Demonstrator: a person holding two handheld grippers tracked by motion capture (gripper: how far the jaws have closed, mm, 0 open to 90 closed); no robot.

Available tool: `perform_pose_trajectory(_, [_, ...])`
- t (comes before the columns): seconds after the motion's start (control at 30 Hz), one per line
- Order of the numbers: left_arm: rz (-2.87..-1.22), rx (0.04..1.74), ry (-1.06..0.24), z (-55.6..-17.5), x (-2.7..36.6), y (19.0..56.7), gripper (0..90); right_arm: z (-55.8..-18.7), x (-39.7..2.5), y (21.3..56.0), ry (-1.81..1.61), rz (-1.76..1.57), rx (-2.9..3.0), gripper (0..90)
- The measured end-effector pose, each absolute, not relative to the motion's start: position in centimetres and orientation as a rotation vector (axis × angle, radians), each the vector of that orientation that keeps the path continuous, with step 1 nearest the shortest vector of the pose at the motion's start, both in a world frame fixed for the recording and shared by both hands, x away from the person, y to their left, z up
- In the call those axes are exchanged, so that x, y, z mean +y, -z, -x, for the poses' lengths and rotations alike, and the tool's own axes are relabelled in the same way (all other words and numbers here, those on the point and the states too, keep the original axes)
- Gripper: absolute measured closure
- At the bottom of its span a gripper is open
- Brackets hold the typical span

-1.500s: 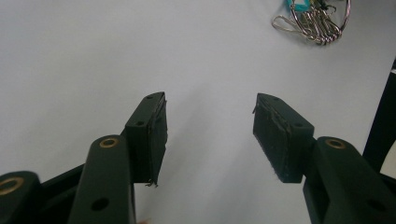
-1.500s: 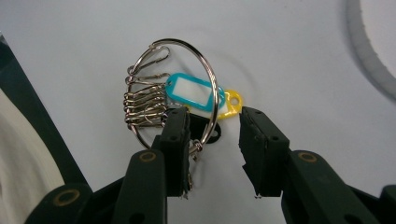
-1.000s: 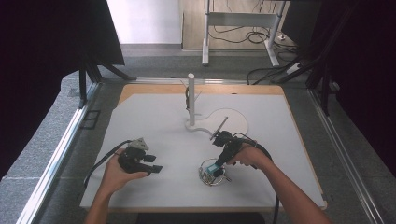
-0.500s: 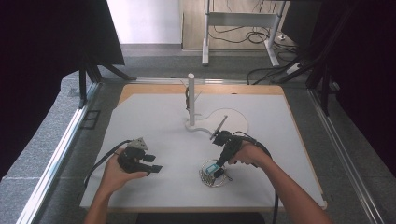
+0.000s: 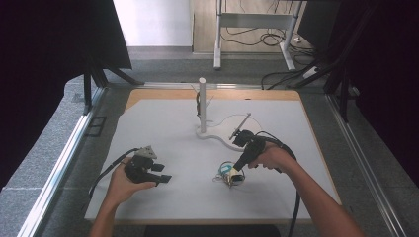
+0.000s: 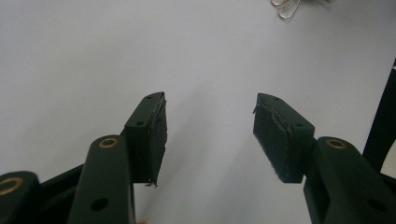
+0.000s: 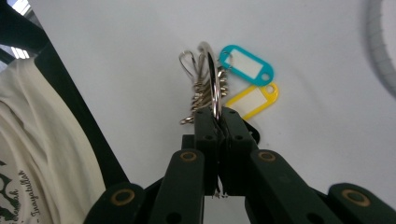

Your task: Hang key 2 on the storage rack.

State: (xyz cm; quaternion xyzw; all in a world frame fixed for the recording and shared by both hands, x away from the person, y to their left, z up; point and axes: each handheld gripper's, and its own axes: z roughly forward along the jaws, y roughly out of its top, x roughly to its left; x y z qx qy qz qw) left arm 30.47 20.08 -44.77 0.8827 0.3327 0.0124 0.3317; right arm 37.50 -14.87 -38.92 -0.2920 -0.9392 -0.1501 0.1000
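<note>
A metal key ring carries several small wire loops, a teal tag and a yellow tag. My right gripper is shut on the ring's edge and holds it upright over the white mat. In the high view the key ring sits at the mat's middle right, under my right gripper. My left gripper rests at the front left, about a hand's width from the ring. In its own view the left gripper is open with nothing between its fingers, and a wire loop shows at the top.
A white post with small hooks stands at the back middle of the white mat. A pale curved strip runs from its foot toward my right hand. Dark screens flank the table, and a metal rail lines its left side.
My right gripper has shifted slightly away from the front edge with the key ring in it. The left gripper has stayed where it was.
</note>
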Motion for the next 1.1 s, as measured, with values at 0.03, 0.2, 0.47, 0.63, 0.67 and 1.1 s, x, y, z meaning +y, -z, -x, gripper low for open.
perform_pose_trajectory(0.03, [-2.31,0.866,-0.033,-30.5,20.1,44.8,45.0,-37.5,-15.1,38.6,0.456,0.861,-2.775,87.2])
perform_pose_trajectory(0.2, [-2.297,0.878,-0.033,-30.4,20.0,44.8,45.0,-37.7,-15.8,37.2,0.488,0.881,-2.773,87.3])
perform_pose_trajectory(0.47, [-2.3,0.878,-0.036,-30.4,20.0,44.9,45.0,-37.8,-16.5,36.0,0.488,0.885,-2.774,87.3])
perform_pose_trajectory(0.63, [-2.3,0.877,-0.033,-30.4,20.0,44.9,45.0,-37.9,-16.8,35.5,0.498,0.889,-2.775,87.3])
perform_pose_trajectory(0.67, [-2.301,0.877,-0.031,-30.4,20.0,44.9,45.0,-37.9,-16.8,35.3,0.503,0.895,-2.777,87.3])
perform_pose_trajectory(1.1, [-2.299,0.877,-0.03,-30.4,19.9,45.0,45.0,-38.5,-17.4,34.1,0.472,0.906,-2.782,87.3])
